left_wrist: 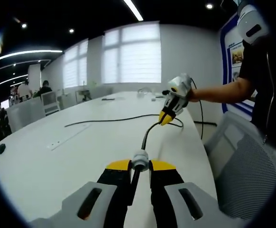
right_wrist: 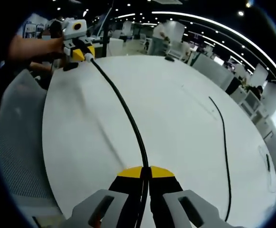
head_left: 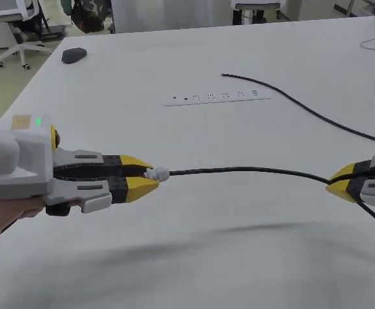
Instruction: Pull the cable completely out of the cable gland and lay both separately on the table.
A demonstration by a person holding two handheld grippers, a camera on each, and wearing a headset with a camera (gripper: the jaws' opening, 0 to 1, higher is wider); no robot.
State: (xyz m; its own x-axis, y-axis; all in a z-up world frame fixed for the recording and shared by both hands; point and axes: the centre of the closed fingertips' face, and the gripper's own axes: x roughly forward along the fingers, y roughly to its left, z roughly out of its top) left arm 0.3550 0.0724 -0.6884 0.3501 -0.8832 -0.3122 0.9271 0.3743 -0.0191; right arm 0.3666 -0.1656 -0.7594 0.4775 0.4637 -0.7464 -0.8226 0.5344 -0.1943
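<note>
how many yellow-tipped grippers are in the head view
2. The yellow-tipped left gripper is at the picture's left, shut on the small white plastic cable gland. The right gripper is at the right edge, shut on the thin black cable leaving that gland.

One table (head_left: 174, 257) bears one power strip (head_left: 216, 97), one mouse (head_left: 73, 55) far left of the strip, and, nearer than the strip, one cable (head_left: 239, 170), one gland (head_left: 157, 174) and two grippers, the left gripper (head_left: 150, 174) and the right gripper (head_left: 332, 182).

This is an open-plan office. A long white tabletop (head_left: 110, 148) has a socket strip (head_left: 218, 97) at twelve o'clock and a mouse (head_left: 74, 55) at ten. A swivel chair (head_left: 21, 26) stands beyond at eleven, with blinded windows (left_wrist: 131, 57) and strip lights (left_wrist: 133, 9) overhead.
</note>
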